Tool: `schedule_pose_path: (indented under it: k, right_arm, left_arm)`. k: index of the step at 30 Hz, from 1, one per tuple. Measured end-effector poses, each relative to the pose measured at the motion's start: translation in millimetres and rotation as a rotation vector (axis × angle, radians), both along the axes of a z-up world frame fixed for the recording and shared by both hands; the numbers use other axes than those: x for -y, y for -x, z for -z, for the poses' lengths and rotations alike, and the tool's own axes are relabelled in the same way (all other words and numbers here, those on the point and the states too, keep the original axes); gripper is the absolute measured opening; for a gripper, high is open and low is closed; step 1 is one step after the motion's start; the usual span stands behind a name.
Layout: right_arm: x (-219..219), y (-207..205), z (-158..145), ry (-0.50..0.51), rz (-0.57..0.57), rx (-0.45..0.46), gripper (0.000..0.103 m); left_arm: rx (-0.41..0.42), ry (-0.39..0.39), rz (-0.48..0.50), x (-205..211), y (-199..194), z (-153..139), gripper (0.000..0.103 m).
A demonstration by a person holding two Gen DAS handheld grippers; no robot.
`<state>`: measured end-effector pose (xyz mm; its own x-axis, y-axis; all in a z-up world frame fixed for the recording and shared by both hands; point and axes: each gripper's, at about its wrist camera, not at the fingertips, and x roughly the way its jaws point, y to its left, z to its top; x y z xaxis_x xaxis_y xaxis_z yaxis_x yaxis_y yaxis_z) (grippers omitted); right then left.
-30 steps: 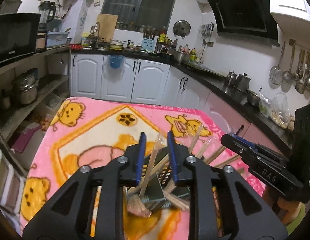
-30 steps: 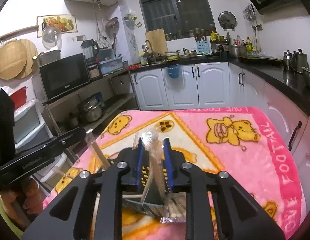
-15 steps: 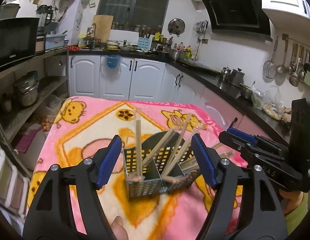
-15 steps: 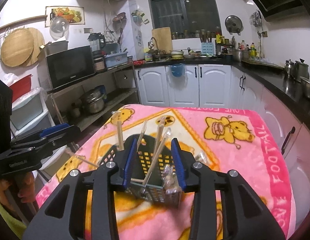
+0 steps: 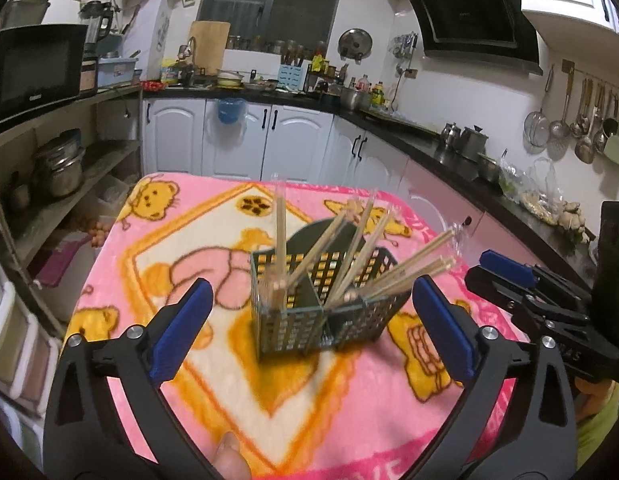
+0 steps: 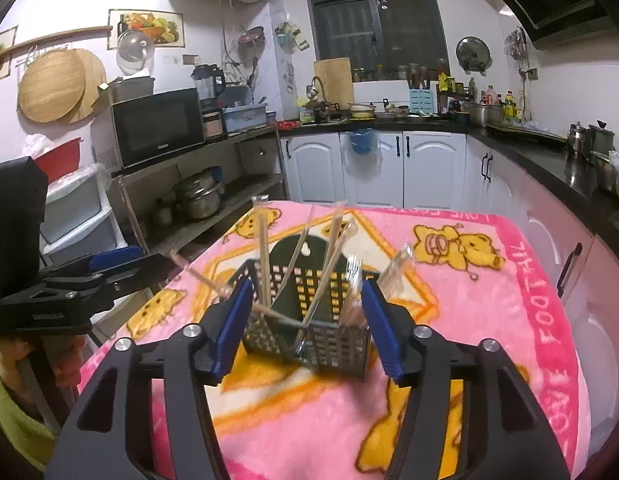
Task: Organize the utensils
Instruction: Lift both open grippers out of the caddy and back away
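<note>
A dark perforated utensil caddy (image 5: 309,320) stands on the pink bear blanket (image 5: 149,280). Several wrapped wooden chopsticks (image 5: 281,236) stick out of its compartments, some upright, some leaning right. It also shows in the right wrist view (image 6: 333,340) with the chopsticks (image 6: 263,256) in it. My left gripper (image 5: 309,332) is open and empty, pulled back in front of the caddy. My right gripper (image 6: 307,328) is open and empty, its fingers either side of the caddy in view but nearer the camera. Each gripper shows in the other's view, the right one (image 5: 509,276) and the left one (image 6: 109,268).
The blanket covers a table in a kitchen. White cabinets (image 5: 269,140) and a black counter (image 5: 449,148) run behind and to the right. A shelf with a microwave (image 6: 157,124) and pots (image 6: 197,196) stands on the left.
Both grippers have let go of the wrapped chopsticks into the caddy, opened wide, and drawn back and up from it.
</note>
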<state>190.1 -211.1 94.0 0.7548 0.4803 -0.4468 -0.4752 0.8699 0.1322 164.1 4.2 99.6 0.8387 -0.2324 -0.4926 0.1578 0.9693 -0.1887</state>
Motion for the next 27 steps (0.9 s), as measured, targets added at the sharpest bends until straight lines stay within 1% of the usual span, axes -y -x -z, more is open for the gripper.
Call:
schedule_pose_path:
  k: [7, 10, 15, 24, 27]
  right_arm:
    - [-3, 18, 21, 0.014, -0.007, -0.028, 0.065]
    - [-4, 22, 31, 0.025, -0.004, -0.041, 0.069]
    - [-6, 30, 47, 0.039, 0.007, -0.051, 0.075]
    - [-5, 44, 73, 0.032, 0.045, -0.001, 0.088]
    - [0, 46, 80, 0.014, 0.061, 0.009, 0.093]
  left_arm:
    - [-0.037, 0.022, -0.007, -6, 11, 20, 0.092]
    - [-0.044, 0.016, -0.017, -7, 16, 28, 0.092]
    - [-0.020, -0.006, -0.031, -3, 27, 41, 0.092]
    - [0.023, -0.017, -0.048, 4, 40, 72, 0.092]
    - [0.054, -0.043, -0.061, 8, 44, 80, 0.092]
